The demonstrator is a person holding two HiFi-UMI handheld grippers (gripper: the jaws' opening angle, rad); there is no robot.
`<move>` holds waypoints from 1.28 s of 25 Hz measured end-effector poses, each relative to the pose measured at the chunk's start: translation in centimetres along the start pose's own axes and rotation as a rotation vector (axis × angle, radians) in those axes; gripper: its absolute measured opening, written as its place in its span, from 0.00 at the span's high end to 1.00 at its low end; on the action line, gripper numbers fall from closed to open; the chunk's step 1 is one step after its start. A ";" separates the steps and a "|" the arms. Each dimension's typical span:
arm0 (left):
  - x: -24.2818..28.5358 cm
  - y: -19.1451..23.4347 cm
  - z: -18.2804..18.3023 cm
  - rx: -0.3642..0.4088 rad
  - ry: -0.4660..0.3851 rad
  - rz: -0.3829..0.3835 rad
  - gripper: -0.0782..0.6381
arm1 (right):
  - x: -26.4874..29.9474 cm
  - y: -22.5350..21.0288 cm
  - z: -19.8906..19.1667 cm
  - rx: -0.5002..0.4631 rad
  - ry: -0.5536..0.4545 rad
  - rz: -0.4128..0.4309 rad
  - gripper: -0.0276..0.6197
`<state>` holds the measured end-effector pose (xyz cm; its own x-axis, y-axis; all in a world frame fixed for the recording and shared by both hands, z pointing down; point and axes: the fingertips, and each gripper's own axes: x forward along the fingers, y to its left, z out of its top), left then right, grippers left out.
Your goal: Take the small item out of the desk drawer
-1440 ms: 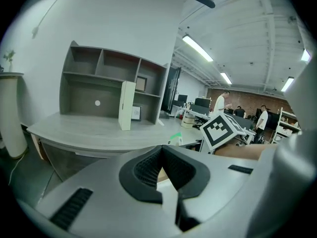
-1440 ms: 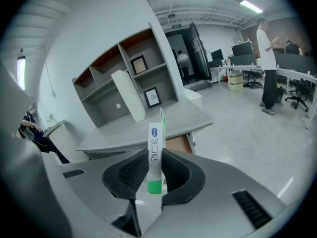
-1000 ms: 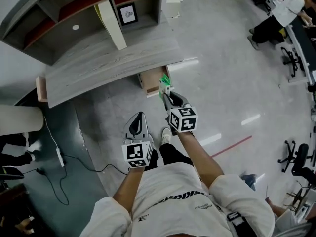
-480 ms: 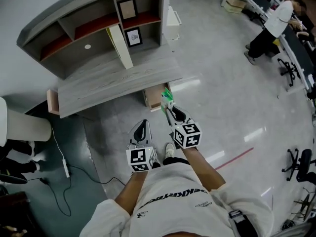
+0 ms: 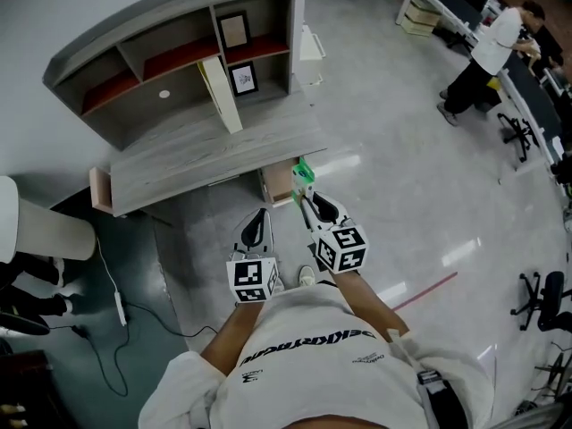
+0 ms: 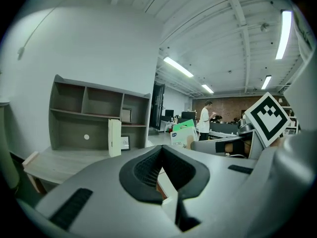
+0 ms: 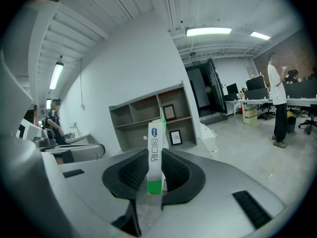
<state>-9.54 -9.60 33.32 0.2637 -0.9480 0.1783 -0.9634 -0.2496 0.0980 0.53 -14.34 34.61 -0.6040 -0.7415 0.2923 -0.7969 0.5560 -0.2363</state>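
The small item is a narrow white box with a green end [image 5: 302,173] [image 7: 155,155]. My right gripper [image 5: 304,183] [image 7: 155,157] is shut on it and holds it upright, in the air just in front of the open desk drawer [image 5: 277,182]. In the left gripper view the same box [image 6: 184,132] shows off to the right. My left gripper [image 5: 257,224] [image 6: 161,151] is shut and holds nothing, low and to the left of the right one. The grey wooden desk [image 5: 197,159] carries a shelf unit [image 5: 179,52].
A second drawer [image 5: 100,189] sticks out at the desk's left end. A white upright box [image 5: 220,95] and two framed pictures [image 5: 241,79] stand on the desk. A cable [image 5: 116,307] lies on the floor at left. A person [image 5: 487,52] and office chairs [image 5: 536,298] are at right.
The head view has swung so that more of the shelf unit shows. Both grippers have drawn slightly back from the desk. The right one still grips the box.
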 end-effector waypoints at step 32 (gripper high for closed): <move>2.5 -0.7 1.6 0.037 -0.038 -0.004 0.87 | -0.5 -0.8 2.4 -0.032 -0.074 0.017 0.79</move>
<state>-8.27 -12.11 32.16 0.2661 -0.9536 0.1405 -0.9637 -0.2597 0.0622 1.56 -15.30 32.45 -0.6156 -0.7571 0.2188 -0.7874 0.5795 -0.2101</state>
